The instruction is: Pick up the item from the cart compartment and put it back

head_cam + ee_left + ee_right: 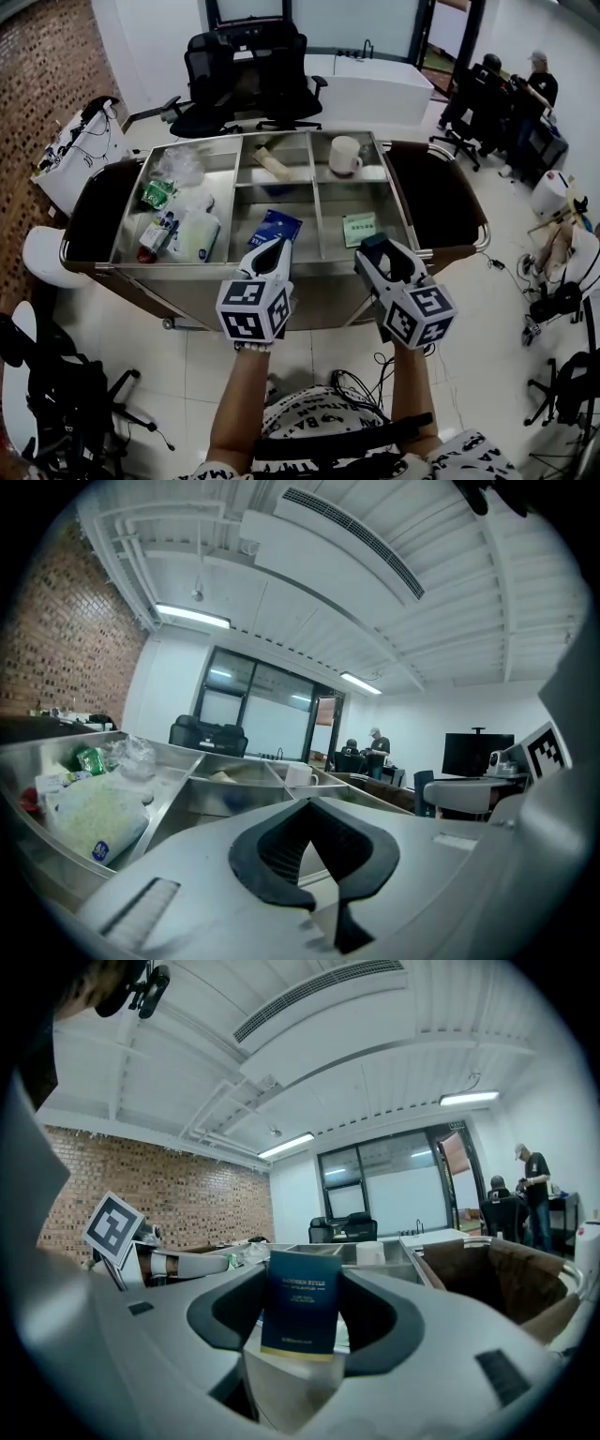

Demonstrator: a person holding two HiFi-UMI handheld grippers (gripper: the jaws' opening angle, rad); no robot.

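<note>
The steel cart [317, 258] stands before me with several open compartments. My right gripper [374, 247] hovers over the cart's front right edge, shut on a small dark blue box [302, 1302] that stands upright between its jaws. A green card [359, 228] lies in the compartment just beyond it. My left gripper [273, 247] hangs at the cart's front middle with its jaws together and nothing in them; in the left gripper view its black pads [281, 892] meet at the tips. A blue packet [275, 227] lies in the middle compartment under it.
A white mug [344, 155] and a tan item [273, 164] sit in the far compartments. Bags and packets [178, 225] fill the left compartment. Office chairs [246, 80] and a white desk [370, 89] stand behind the cart, people at the back right, cables on the floor.
</note>
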